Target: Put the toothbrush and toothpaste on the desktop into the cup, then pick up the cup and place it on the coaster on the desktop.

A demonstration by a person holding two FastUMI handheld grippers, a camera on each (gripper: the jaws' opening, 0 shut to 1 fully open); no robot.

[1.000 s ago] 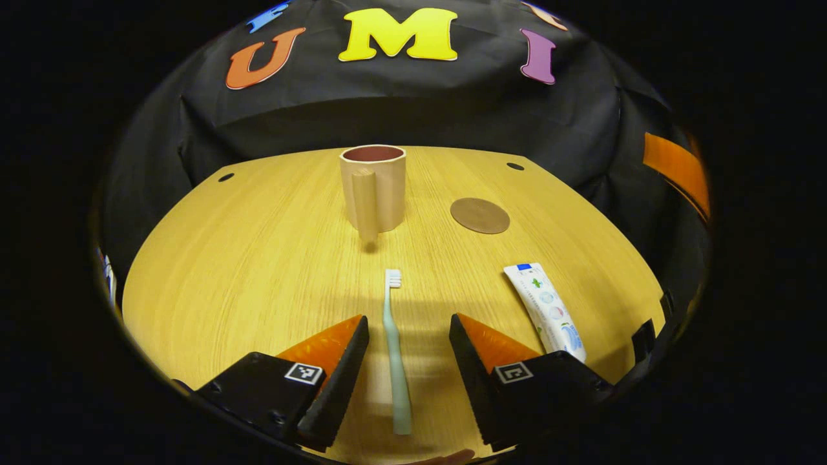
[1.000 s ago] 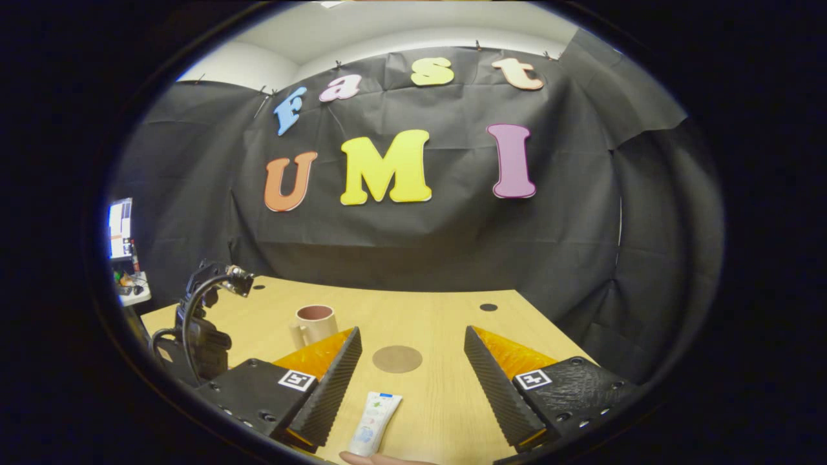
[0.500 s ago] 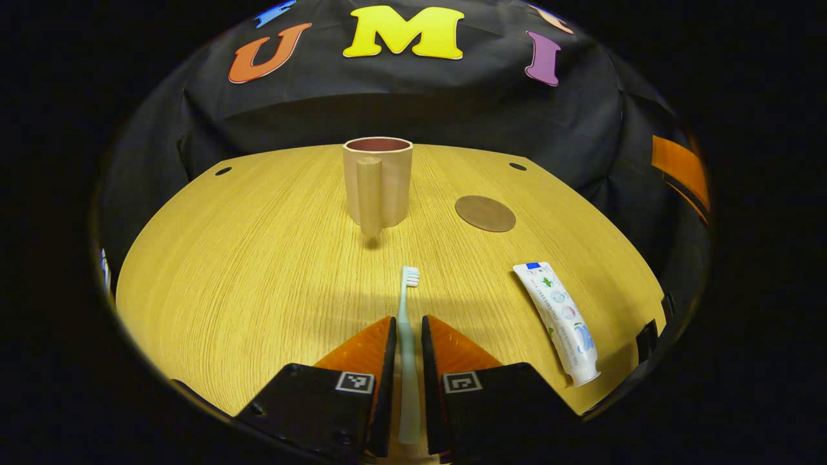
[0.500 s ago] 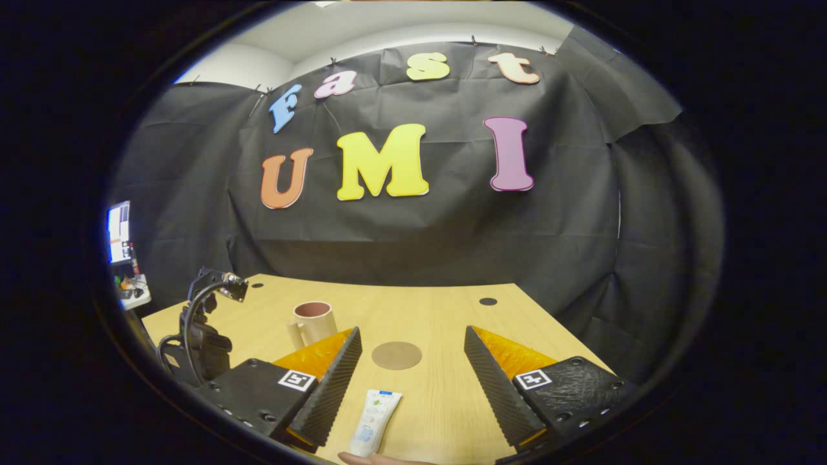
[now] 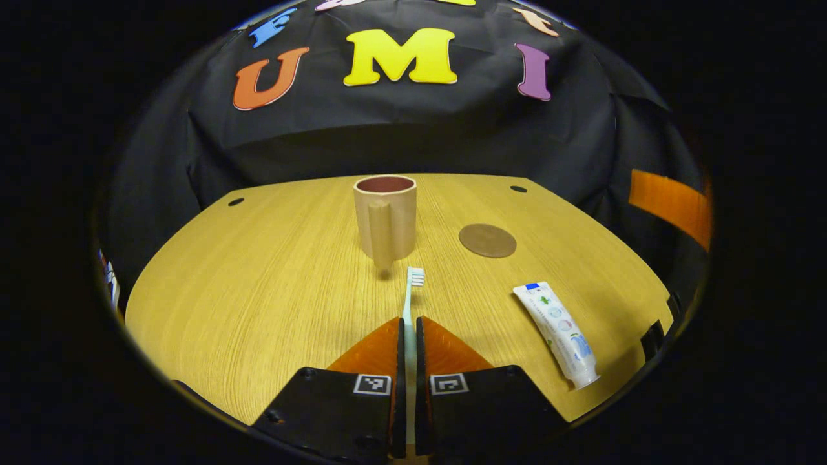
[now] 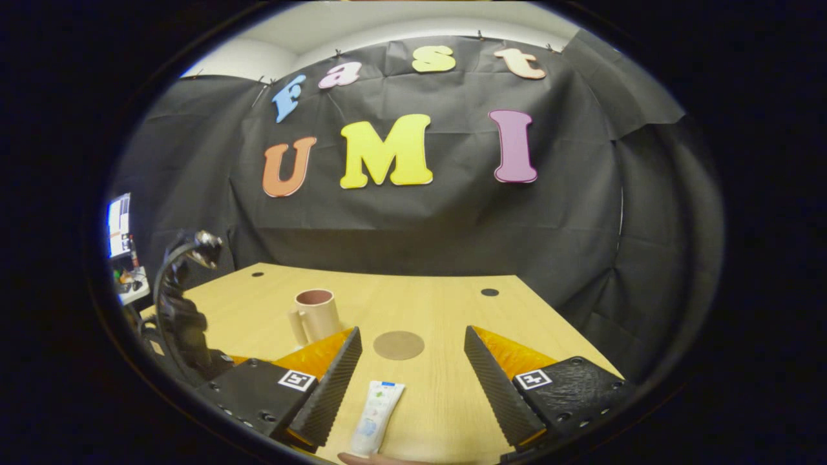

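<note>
In the left gripper view my left gripper (image 5: 408, 323) is shut on the handle of a pale green toothbrush (image 5: 411, 290), whose white bristle head points toward the beige cup (image 5: 386, 215) just beyond it. The round brown coaster (image 5: 487, 240) lies right of the cup, and the white toothpaste tube (image 5: 556, 325) lies flat at the right. In the right gripper view my right gripper (image 6: 411, 345) stands open above the table, with the toothpaste tube (image 6: 376, 418) lying below and between its fingers. The cup (image 6: 316, 315) and coaster (image 6: 398, 345) sit farther off.
The wooden table (image 5: 258, 284) has small dark holes near its back corners. Black cloth closes the back and right sides. In the right gripper view the left gripper's body and cable (image 6: 181, 303) rise at the left, with a cluttered shelf and a screen (image 6: 119, 226) behind.
My left gripper went from open around the toothbrush handle to shut on it, then lifted it so the head nears the cup. The right gripper stayed open, barely shifting.
</note>
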